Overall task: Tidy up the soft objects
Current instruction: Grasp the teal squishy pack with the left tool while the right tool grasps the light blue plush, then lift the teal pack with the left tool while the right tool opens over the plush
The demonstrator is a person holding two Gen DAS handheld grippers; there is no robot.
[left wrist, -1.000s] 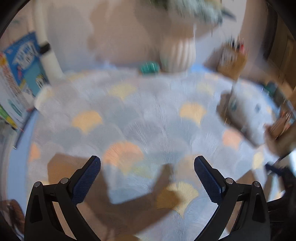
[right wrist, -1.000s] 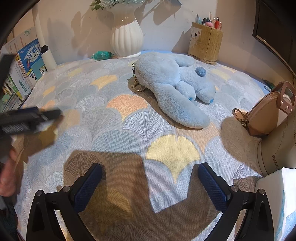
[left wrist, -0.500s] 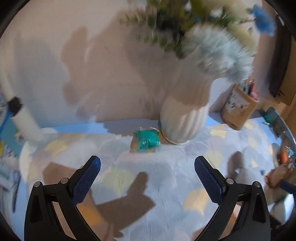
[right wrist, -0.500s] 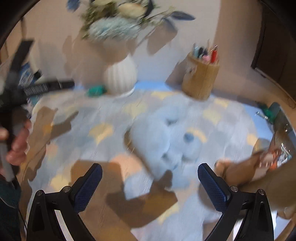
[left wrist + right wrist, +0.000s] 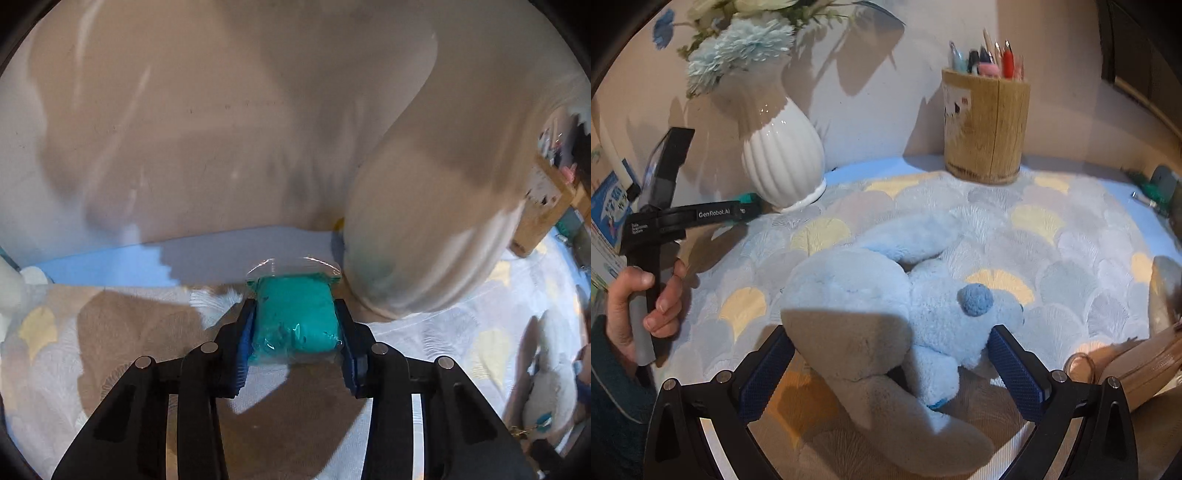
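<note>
Early yet: left gripper (image 5: 295, 332) has just closed, pinching the wrapped teal packet (image 5: 295, 319), while right gripper (image 5: 892, 369), fingers spread, straddles the ungrasped blue plush rabbit (image 5: 886, 295)
</note>
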